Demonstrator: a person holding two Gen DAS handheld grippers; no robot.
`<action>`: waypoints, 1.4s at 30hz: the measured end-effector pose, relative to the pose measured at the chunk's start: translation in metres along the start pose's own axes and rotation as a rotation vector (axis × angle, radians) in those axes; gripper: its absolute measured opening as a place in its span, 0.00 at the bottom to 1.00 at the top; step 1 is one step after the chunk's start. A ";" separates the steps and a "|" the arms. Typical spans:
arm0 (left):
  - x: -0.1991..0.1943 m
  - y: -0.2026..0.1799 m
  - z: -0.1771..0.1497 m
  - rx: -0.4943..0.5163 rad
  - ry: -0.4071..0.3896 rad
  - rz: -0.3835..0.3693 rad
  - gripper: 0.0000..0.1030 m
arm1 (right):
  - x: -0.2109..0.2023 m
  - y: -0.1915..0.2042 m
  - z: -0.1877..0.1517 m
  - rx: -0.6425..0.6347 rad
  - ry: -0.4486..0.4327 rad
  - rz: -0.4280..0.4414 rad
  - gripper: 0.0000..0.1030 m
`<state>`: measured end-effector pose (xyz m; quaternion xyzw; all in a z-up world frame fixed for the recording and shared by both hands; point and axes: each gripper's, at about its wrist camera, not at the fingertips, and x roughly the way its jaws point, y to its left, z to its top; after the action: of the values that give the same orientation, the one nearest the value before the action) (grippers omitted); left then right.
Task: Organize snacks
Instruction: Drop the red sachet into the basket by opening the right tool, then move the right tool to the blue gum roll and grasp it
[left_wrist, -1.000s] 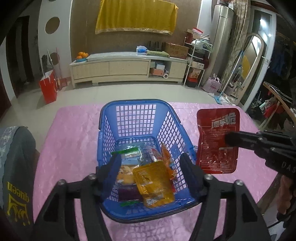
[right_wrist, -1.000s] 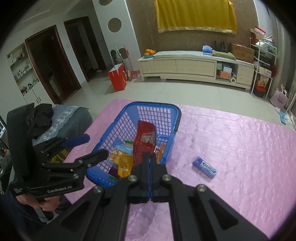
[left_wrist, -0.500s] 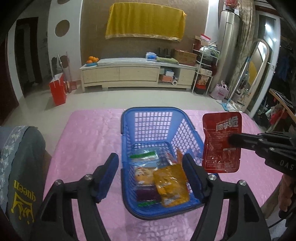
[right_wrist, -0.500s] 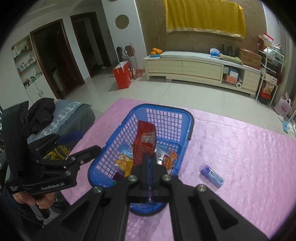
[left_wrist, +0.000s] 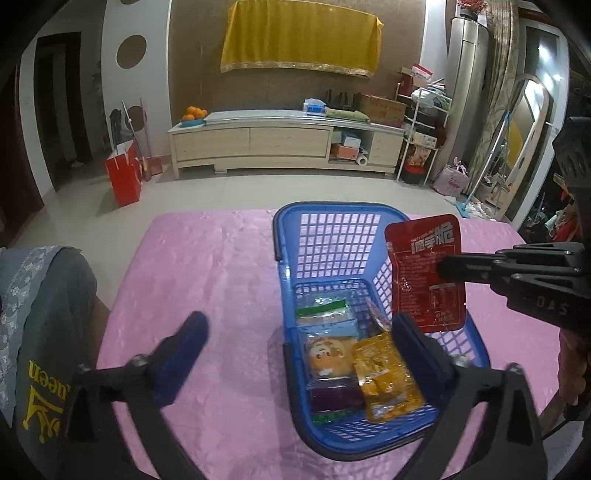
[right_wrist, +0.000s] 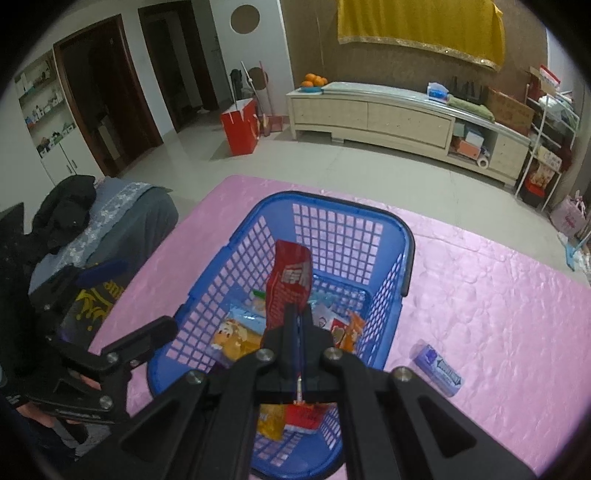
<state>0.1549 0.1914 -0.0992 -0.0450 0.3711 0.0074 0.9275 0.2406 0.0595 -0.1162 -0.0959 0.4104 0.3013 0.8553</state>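
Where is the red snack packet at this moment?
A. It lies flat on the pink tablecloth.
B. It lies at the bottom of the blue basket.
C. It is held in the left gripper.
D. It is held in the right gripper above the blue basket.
D: the right gripper is shut on the red snack packet, which hangs over the blue basket, not resting in it.

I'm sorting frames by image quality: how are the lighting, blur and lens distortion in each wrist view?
Left wrist view: dim indoor light, heavy fisheye bending with black corners, the opening left gripper is slightly smeared, red packet text sharp. Right wrist view: same curved edges, glare on the floor, blue basket crisp, near fingers of the right gripper soft.
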 end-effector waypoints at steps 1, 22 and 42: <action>0.001 0.001 0.000 -0.002 -0.001 0.004 0.99 | 0.002 0.000 0.001 -0.001 0.002 0.000 0.03; -0.019 -0.017 0.005 0.016 -0.022 0.005 0.99 | -0.054 -0.022 -0.012 0.026 -0.128 -0.145 0.83; 0.010 -0.076 0.026 0.053 0.080 -0.035 0.99 | -0.052 -0.092 -0.021 0.000 0.003 -0.256 1.00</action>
<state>0.1831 0.1180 -0.0815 -0.0272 0.4069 -0.0206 0.9128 0.2567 -0.0458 -0.0981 -0.1481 0.3960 0.1896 0.8862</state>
